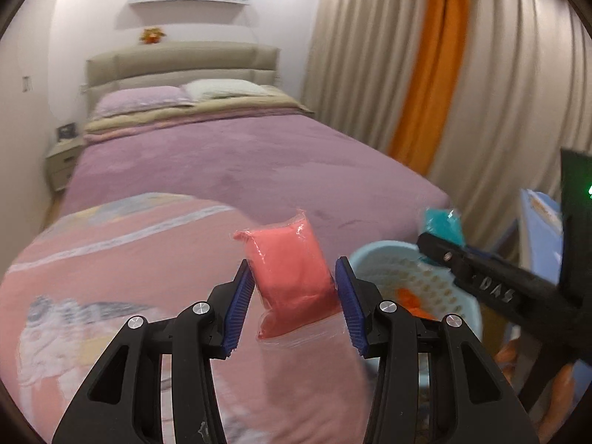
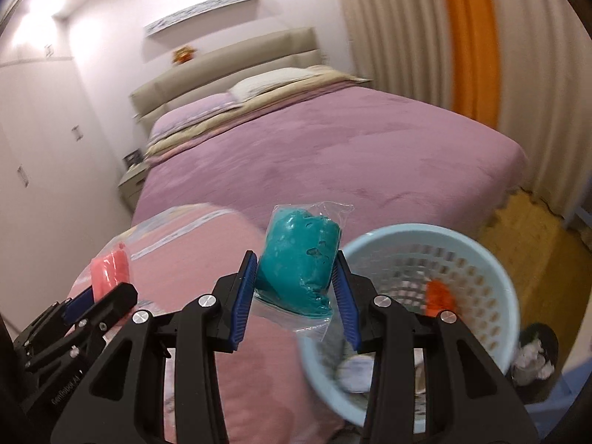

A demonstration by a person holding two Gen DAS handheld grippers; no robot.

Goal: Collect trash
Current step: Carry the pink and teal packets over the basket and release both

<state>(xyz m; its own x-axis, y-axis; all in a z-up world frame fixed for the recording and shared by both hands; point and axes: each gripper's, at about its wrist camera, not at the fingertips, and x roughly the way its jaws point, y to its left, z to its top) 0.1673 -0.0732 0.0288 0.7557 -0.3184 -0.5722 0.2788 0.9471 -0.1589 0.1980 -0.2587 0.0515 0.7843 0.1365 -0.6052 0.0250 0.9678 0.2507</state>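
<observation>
My left gripper [image 1: 294,296] is shut on a pink clay packet [image 1: 292,273] in clear wrap, held in the air over the pink blanket [image 1: 129,277] at the foot of the bed. Over on the right, my right gripper [image 2: 296,296] is shut on a teal clay packet [image 2: 299,259], just left of the light blue perforated basket [image 2: 481,251]. The basket [image 1: 388,255] holds an orange piece [image 2: 438,298] and some pale scraps. In the left wrist view the right gripper's black body [image 1: 499,288] crosses above the basket with the teal packet [image 1: 442,222] at its tip. The pink packet [image 2: 111,270] shows at the left of the right wrist view.
A bed with a mauve cover [image 1: 240,155] fills the middle, with pillows and a beige headboard [image 1: 181,63] at the far end. Beige and orange curtains [image 1: 425,74] hang on the right. A nightstand [image 1: 63,162] stands left of the bed. A dark bin with crumpled paper [image 2: 534,355] sits beside the basket on the yellow floor [image 2: 536,244].
</observation>
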